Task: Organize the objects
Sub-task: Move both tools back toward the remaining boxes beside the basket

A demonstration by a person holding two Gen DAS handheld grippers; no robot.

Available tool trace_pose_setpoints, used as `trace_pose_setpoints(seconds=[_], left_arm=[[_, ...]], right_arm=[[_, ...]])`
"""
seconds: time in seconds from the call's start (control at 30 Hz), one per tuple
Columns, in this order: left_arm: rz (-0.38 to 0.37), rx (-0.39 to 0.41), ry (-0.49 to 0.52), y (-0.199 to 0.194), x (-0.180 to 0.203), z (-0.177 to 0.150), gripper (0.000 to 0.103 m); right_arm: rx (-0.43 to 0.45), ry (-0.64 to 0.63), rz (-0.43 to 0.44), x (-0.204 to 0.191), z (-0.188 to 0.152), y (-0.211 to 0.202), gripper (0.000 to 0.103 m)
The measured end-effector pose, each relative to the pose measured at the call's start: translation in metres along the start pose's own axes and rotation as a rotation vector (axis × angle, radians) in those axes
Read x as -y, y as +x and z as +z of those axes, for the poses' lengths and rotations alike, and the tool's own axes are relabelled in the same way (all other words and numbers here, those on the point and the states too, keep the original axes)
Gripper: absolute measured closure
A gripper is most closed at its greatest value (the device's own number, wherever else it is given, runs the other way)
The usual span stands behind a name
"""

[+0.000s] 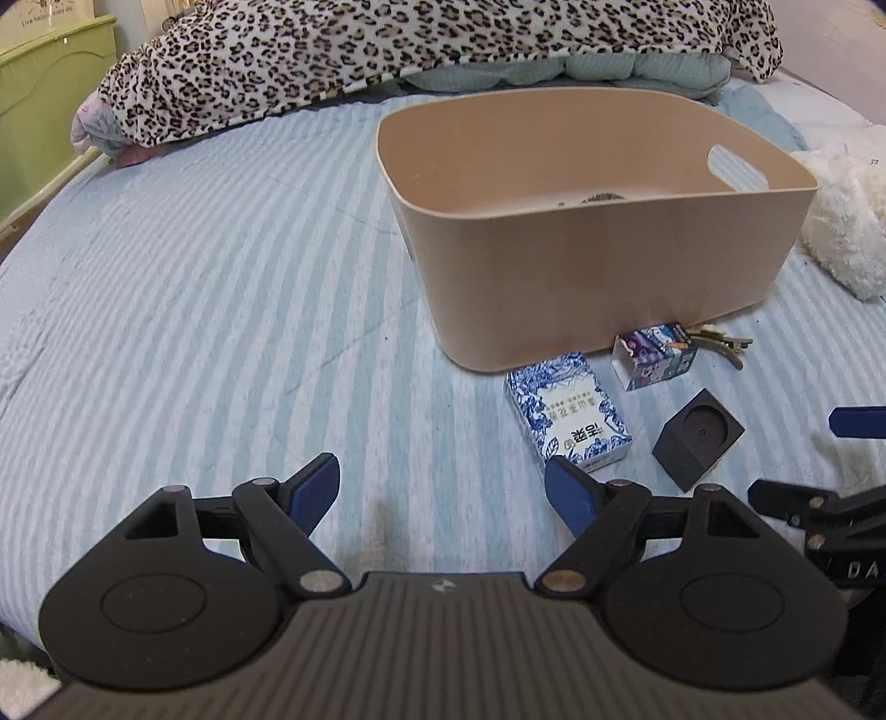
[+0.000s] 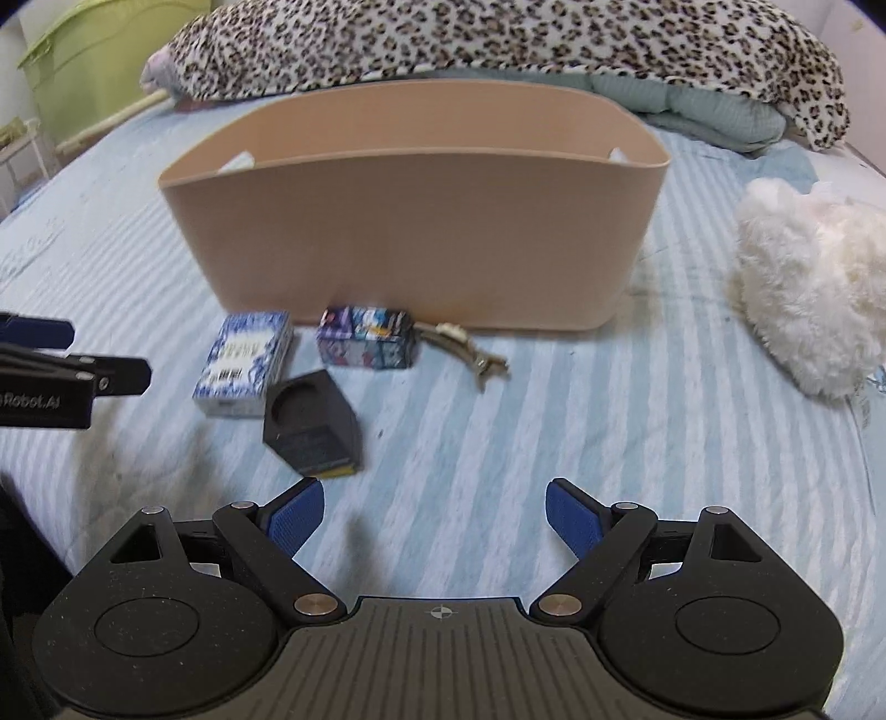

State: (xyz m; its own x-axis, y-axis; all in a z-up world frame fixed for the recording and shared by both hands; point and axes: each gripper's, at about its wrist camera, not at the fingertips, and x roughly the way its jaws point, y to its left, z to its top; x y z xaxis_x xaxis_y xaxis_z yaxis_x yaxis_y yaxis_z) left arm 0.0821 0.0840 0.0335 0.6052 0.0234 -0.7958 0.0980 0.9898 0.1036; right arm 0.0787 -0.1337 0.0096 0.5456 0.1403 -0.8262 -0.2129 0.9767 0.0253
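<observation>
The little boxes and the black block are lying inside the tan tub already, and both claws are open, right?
Not quite. The blue-and-white box, the colourful box and the black block lie on the striped bedspread in front of the tan tub, not inside it, as the right wrist view shows. The left claw and right claw are indeed open.

This is a bedroom in a home. The whole working surface is a bed point(image 1: 194, 288) covered with a quilted sheet in pale blue and white stripes. At the far end lies a bunched leopard-print blanket point(image 1: 443, 39) over a pale green comforter point(image 1: 609, 69). A fluffy white plush point(image 2: 814, 288) rests on the right side of the mattress. At the far left stands a light green piece of furniture point(image 1: 50, 99) (a cabinet or bed end, hard to tell which). A tan plastic storage bin point(image 1: 598, 266) with handle cutouts sits on the sheet, small household boxes lying near it.
</observation>
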Motion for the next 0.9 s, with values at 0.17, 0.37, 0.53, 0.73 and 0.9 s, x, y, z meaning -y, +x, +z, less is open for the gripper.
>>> trace_pose_setpoints(seconds=[0.17, 0.37, 0.53, 0.73, 0.9], left_arm=[[0.003, -0.021, -0.002, 0.011, 0.001, -0.003, 0.021], [-0.001, -0.035, -0.029, 0.022, -0.004, -0.001, 0.021], [-0.001, -0.022, -0.050, 0.026, -0.005, 0.003, 0.021], [-0.002, -0.035, -0.082, 0.032, -0.008, 0.009, 0.021], [-0.013, -0.014, -0.095, 0.031, -0.004, 0.015, 0.021]], right_arm=[[-0.027, -0.033, 0.014, -0.009, -0.001, 0.010, 0.014], [-0.052, -0.057, 0.039, -0.018, 0.003, 0.025, 0.015], [-0.052, -0.046, 0.057, -0.024, 0.007, 0.031, 0.015], [-0.025, -0.007, 0.041, -0.020, 0.015, 0.038, 0.021], [-0.007, 0.049, 0.043, -0.008, 0.017, 0.038, 0.024]])
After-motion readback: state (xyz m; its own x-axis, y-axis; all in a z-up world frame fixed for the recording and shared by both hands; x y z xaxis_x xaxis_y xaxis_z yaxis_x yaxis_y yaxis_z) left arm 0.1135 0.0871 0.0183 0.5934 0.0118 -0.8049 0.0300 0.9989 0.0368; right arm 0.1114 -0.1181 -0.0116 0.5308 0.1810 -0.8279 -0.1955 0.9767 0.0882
